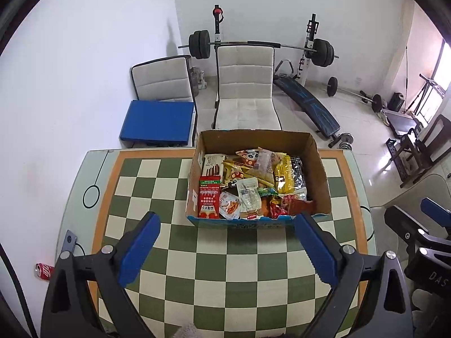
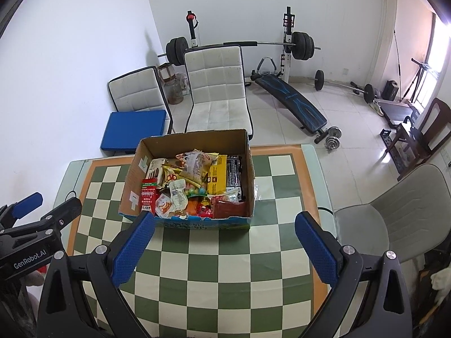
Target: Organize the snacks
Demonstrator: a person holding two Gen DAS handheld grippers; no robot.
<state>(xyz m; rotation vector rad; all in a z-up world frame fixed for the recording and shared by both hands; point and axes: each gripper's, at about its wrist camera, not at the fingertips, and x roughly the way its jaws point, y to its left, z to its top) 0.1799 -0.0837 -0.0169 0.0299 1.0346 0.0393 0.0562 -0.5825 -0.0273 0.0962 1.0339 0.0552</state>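
Two grippers, each with black arms and blue finger pads, were held side by side above the near part of a table. The left gripper [image 1: 227, 219] had its jaws spread wide with nothing between them, and the right gripper [image 2: 225, 219] was likewise spread wide and empty; each showed at the edge of the other's view. Below them lay a green-and-cream checkered tablecloth [image 1: 225, 267] with an orange border, bare at the near end. Farther along it, toward the table's far edge, stood an open cardboard box [image 1: 320, 169] with a blue near wall, well short of the fingertips of both grippers. It was heaped with snack packets [image 1: 253, 186] in a jumble: a red carton [image 1: 209, 197] stood against the left wall, a yellow bag [image 1: 283, 174] lay toward the right, and a dark packet [image 2: 234, 171] lay beside that (the print on most wrappers was too small to read). A red drink can [image 1: 43, 271] lay on the floor left of the table. Beyond the table stood two white padded chairs [image 1: 245, 93], one bearing a blue cushion [image 1: 157, 124], and behind them a barbell on a rack [image 1: 262, 46] against the white wall.
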